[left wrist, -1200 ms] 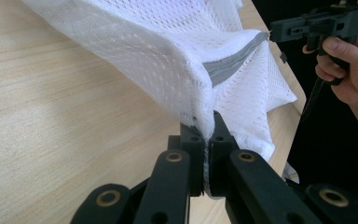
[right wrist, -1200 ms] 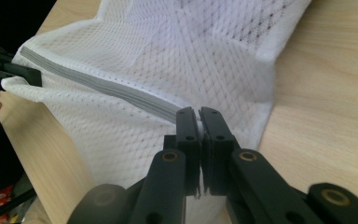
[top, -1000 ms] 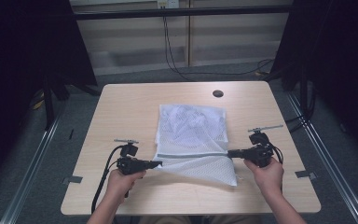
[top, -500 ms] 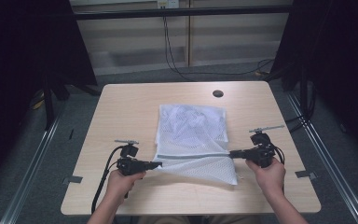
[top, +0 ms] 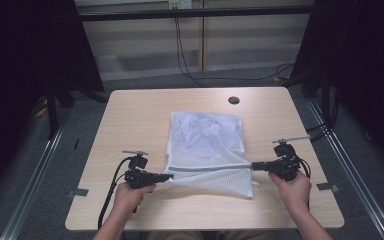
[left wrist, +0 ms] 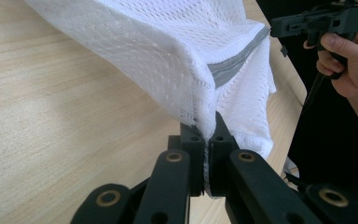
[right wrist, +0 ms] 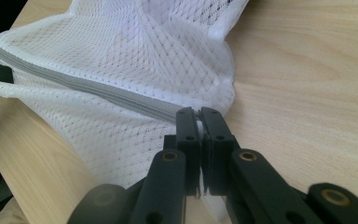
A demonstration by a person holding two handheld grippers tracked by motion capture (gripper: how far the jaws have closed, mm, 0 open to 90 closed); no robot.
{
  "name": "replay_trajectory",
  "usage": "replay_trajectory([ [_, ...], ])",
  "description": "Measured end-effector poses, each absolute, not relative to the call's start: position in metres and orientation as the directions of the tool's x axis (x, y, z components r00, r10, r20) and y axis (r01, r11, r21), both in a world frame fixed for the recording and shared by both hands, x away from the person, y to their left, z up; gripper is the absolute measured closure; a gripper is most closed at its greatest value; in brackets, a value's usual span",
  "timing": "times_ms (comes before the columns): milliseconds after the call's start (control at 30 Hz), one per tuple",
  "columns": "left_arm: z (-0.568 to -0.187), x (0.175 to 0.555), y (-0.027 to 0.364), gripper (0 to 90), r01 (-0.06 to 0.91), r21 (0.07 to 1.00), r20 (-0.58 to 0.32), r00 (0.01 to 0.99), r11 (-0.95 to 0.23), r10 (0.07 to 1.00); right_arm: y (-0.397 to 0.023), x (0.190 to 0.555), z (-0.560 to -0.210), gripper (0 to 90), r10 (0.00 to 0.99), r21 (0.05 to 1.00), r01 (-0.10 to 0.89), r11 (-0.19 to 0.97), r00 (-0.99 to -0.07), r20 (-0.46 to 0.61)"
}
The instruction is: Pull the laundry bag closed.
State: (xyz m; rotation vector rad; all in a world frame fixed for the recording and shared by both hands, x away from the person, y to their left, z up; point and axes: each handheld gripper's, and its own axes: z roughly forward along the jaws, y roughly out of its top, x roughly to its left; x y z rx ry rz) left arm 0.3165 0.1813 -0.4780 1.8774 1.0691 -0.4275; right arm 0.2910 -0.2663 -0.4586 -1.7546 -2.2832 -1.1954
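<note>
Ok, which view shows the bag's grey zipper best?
The right gripper view: the zipper runs close and sharp across the mesh bag up to the shut jaws. The left gripper view shows a short stretch; the high view, a thin line.
</note>
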Motion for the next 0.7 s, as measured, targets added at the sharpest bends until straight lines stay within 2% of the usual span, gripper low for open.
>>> replay_trajectory([
  [100,-0.475,0.315,0.183,82.5,0.792,0.57,-0.63,0.592,-0.218,0.503,-0.265,0.29,-0.459,86.3,0.807,0.55,0.831,0.081,-0.379,0.454],
  [133,-0.474,0.316,0.184,75.4,0.791,0.571,-0.621,0.591,-0.219,0.516,-0.265,0.289,-0.459,85.6,0.81,0.556,0.826,0.086,-0.384,0.444],
  [167,-0.474,0.316,0.184,63.3,0.8,0.56,-0.621,0.578,-0.217,0.529,-0.266,0.289,-0.459,83.5,0.809,0.557,0.826,0.084,-0.382,0.446],
  [200,-0.474,0.317,0.186,51.3,0.799,0.557,-0.613,0.579,-0.225,0.538,-0.266,0.289,-0.459,75.8,0.81,0.559,0.826,0.075,-0.377,0.449],
  [267,-0.473,0.317,0.186,41.4,0.78,0.574,-0.575,0.601,-0.248,0.555,-0.267,0.289,-0.458,62.6,0.82,0.574,0.816,0.067,-0.372,0.435],
  [333,-0.47,0.317,0.186,25.8,0.762,0.597,-0.533,0.611,-0.252,0.585,-0.266,0.289,-0.458,53.1,0.827,0.58,0.812,0.066,-0.37,0.423],
  [367,-0.468,0.317,0.187,20.9,0.74,0.616,-0.494,0.631,-0.271,0.598,-0.265,0.288,-0.457,46.9,0.831,0.591,0.804,0.063,-0.37,0.415],
  [433,-0.464,0.316,0.187,15.1,0.716,0.634,-0.443,0.646,-0.292,0.621,-0.265,0.288,-0.456,36.2,0.848,0.619,0.782,0.074,-0.376,0.374],
  [500,-0.461,0.314,0.187,10.6,0.68,0.656,-0.361,0.663,-0.326,0.656,-0.265,0.287,-0.455,30.3,0.857,0.637,0.768,0.071,-0.374,0.354],
  [567,-0.459,0.314,0.187,8.5,0.666,0.661,-0.314,0.665,-0.347,0.677,-0.265,0.286,-0.454,26.8,0.859,0.647,0.76,0.065,-0.373,0.351],
  [700,-0.458,0.315,0.188,7.4,0.655,0.667,-0.282,0.663,-0.355,0.693,-0.266,0.285,-0.453,21.9,0.864,0.674,0.735,0.071,-0.383,0.327],
])
